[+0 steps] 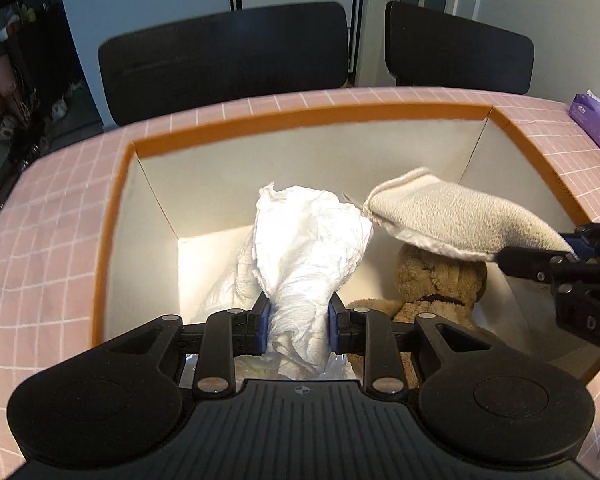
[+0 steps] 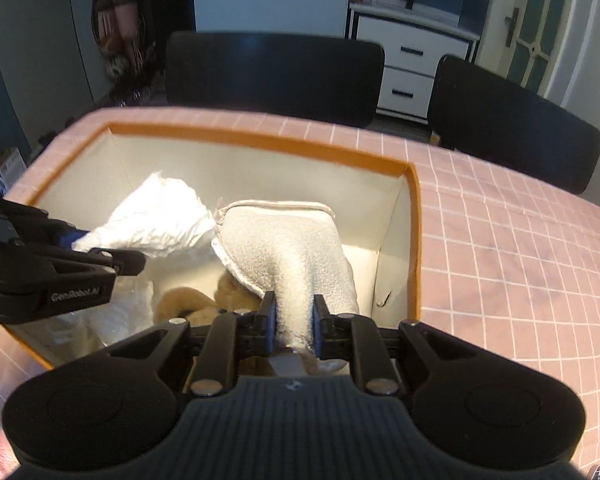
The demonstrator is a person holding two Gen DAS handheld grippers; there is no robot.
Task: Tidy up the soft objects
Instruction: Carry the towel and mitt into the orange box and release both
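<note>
Left wrist view: our left hand-held gripper [image 1: 298, 318] clenches a crumpled white cloth [image 1: 308, 252] over the orange-rimmed box [image 1: 112, 216] on the desk [image 1: 40, 208]. Right wrist view: our right hand-held gripper [image 2: 295, 322] grasps a grey fleece cloth [image 2: 292, 248] above a brown plush toy [image 2: 188, 300] inside the box.

Crumpled white cloth [image 1: 308, 256] and grey fleece cloth [image 1: 456, 216] held above box [image 1: 112, 216]; brown plush toy [image 1: 436, 280] lies inside.
</note>
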